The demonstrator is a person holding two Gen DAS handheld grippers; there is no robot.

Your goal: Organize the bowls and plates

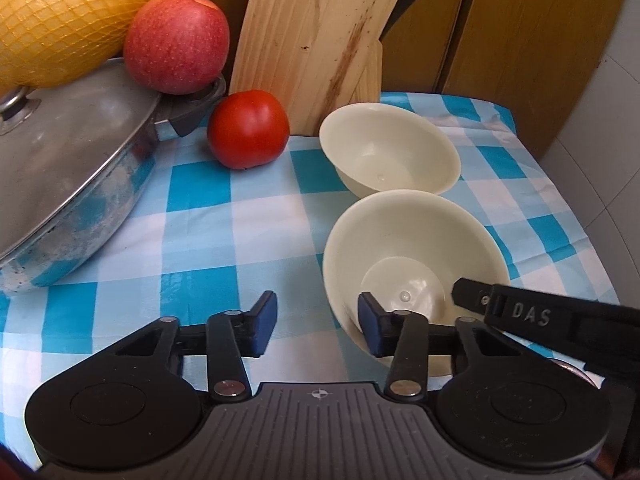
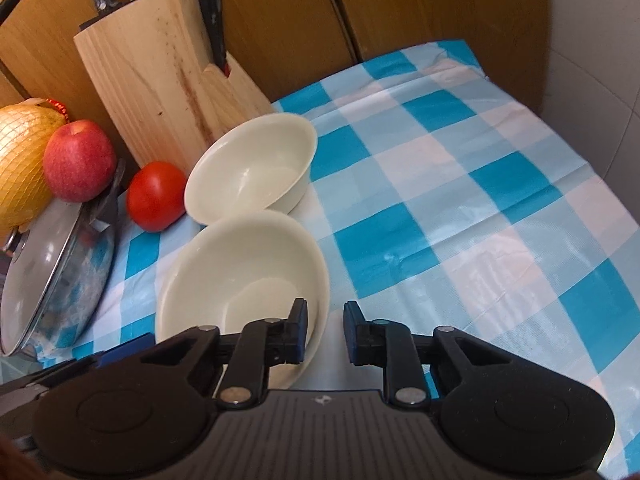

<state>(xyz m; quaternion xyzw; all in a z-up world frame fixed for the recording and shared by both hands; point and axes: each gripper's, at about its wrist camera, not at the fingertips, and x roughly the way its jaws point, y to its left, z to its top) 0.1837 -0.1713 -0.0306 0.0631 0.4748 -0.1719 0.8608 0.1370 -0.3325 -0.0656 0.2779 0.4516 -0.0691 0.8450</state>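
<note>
Two cream bowls sit just in front of the wooden knife block (image 2: 168, 80): the far bowl (image 2: 252, 168) close to its foot, the near bowl (image 2: 240, 272) on the side away from the block, their rims close together or touching. Both look like stiff, smooth, glossy ware, light enough for one gripper, I judge, but slick and likely to chip if knocked (melamine or ceramic, I cannot tell). My right gripper (image 2: 325, 330) has its fingers spread and astride the near bowl's rim, one pad inside the wall, the other outside over the checked tablecloth (image 2: 460, 200), not yet pinching. My left gripper (image 1: 316, 326) is spread wide too, one pad in front of that bowl's wall, holding nothing. The rim is the only sensible hold; I would clamp the wall squarely and keep the bowl level, since a glazed lip could slide out of flat pads.
</note>
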